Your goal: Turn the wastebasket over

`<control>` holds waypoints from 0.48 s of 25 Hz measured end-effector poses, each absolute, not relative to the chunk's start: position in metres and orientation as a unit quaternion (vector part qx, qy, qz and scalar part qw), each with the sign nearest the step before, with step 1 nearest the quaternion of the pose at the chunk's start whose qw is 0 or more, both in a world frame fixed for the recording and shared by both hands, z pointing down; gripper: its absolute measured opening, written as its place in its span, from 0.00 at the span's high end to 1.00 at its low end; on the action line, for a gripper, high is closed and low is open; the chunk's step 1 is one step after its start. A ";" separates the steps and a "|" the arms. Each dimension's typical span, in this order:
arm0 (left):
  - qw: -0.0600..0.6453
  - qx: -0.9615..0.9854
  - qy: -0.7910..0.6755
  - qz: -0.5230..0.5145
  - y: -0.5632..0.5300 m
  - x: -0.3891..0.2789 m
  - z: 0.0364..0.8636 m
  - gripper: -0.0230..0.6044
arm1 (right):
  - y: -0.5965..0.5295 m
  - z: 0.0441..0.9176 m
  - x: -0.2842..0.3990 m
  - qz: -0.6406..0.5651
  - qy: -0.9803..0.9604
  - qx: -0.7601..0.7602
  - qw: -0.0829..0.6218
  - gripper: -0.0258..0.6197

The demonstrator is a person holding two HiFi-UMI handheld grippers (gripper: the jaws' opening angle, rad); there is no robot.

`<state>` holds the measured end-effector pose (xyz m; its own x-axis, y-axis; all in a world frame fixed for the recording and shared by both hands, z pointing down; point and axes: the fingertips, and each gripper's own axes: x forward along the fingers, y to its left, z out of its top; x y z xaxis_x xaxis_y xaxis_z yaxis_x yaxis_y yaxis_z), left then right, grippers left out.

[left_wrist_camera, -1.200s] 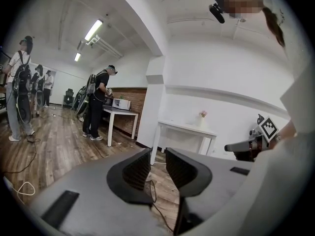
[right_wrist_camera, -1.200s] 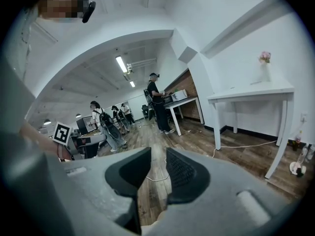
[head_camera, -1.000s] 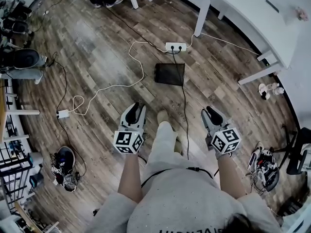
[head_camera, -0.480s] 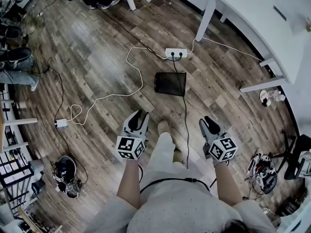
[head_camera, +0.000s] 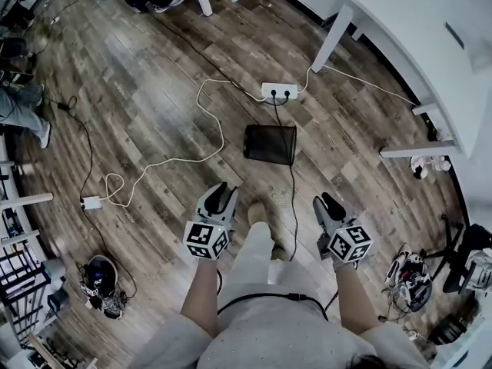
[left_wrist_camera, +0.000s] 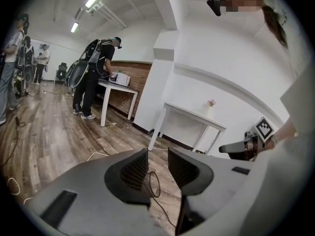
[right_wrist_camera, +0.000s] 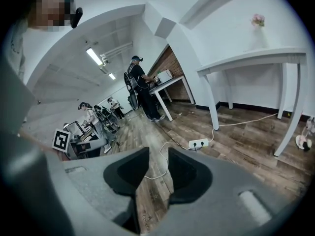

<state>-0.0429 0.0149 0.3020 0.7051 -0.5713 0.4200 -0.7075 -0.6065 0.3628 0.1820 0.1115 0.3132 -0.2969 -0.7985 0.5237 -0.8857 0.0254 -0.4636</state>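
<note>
The person's leg runs up the middle of the head view, with a forearm reaching forward on each side. The left gripper is held to the left of the leg, above the wood floor and pointing forward and down. In the left gripper view its two dark fingers stand apart with a clear gap. Only floor shows through the gap, so they pinch nothing. The right gripper is on the other side of the leg, about level with the left one. Its jaws have just been opening. In the right gripper view its fingers are spread and empty, with only distant floorboards showing between them.

Ahead of both grippers, and well apart from either, the wastebasket sits on the floor. It is black mesh and lies roughly midway between the two grippers from side to side. Which end faces up is hard to tell from above. A black cable runs along its right edge and back toward the person.

Just beyond the basket lies a white power strip. A white cable leaves it and curls off to the left, ending at a small adapter. A white table stands further off at the upper right. Farthest away, in the right gripper view, a standing person is at another table.
</note>
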 end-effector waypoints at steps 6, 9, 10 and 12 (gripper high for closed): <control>0.270 0.886 -0.350 0.141 -0.002 -0.038 0.331 0.77 | 0.082 0.338 0.178 0.389 -0.709 0.586 0.050 0.79; 0.281 0.883 -0.346 0.148 -0.005 -0.035 0.350 0.77 | 0.076 0.357 0.176 0.401 -0.708 0.579 0.053 0.78; 0.287 0.881 -0.347 0.148 -0.007 -0.034 0.357 0.77 | 0.073 0.363 0.178 0.405 -0.706 0.578 0.051 0.78; 0.298 0.876 -0.349 0.149 -0.012 -0.030 0.371 0.77 | 0.067 0.377 0.184 0.414 -0.702 0.578 0.046 0.78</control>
